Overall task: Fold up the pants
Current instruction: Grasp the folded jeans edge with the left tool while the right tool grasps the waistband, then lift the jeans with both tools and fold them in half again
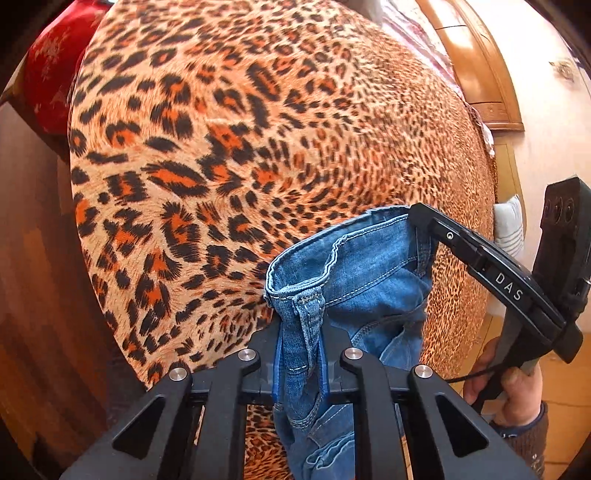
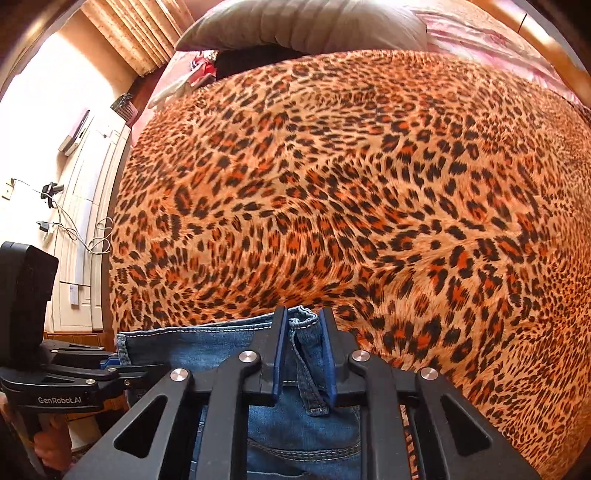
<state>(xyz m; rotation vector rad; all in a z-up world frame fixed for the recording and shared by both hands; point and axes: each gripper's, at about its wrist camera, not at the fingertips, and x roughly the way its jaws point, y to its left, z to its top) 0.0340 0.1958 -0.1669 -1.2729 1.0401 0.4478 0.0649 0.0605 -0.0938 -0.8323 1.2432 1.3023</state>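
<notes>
Left tongs (image 1: pixel 300 354) and right tongs (image 2: pixel 303 350) pinching jeans (image 1: pixel 369 280) waistband, leopard bedspread (image 1: pixel 258 129) beyond

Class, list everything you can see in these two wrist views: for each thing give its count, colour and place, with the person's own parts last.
jeans: one, blue denim, waistband held up over the bed
bedspread: one, orange and black leopard print, covering the bed
pillow: one, grey, head of bed
cushion: one, red, beyond the bedspread's edge
curtain: one, beige, by the wall
left gripper: black, shut on a belt loop
right gripper: black, shut on the waistband
hand: one, on the right gripper's handle
</notes>
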